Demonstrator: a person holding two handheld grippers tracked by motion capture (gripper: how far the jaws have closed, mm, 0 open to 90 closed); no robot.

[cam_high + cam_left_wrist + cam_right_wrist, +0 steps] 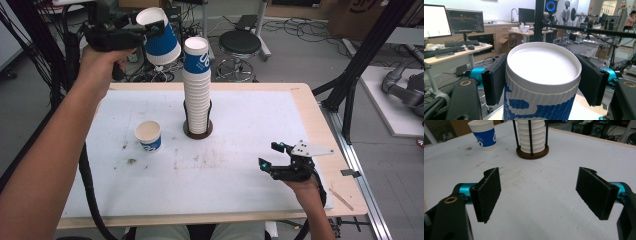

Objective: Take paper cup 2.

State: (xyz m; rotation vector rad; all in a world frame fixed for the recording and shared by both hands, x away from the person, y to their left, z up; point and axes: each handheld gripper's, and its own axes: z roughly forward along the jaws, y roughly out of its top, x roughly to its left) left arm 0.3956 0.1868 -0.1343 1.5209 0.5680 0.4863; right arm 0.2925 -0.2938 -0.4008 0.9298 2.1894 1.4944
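The left hand-held gripper is clamped on a blue-and-white paper cup, holding it tilted in the air at the far left, just beside the top of the tall cup stack that stands in a wire holder on the desk. In the left gripper view the pads press the ribbed sleeve just under the rim. I judge the cup light, thin-walled and easily crushed; the rolled rim stiffens it, so a grip high on the wall is the safest, with gentle pressure. The ribbing should keep it from slipping. A second cup stands upright left of the holder. The right hand-held gripper rests near the right edge, jaws apart and holding nothing.
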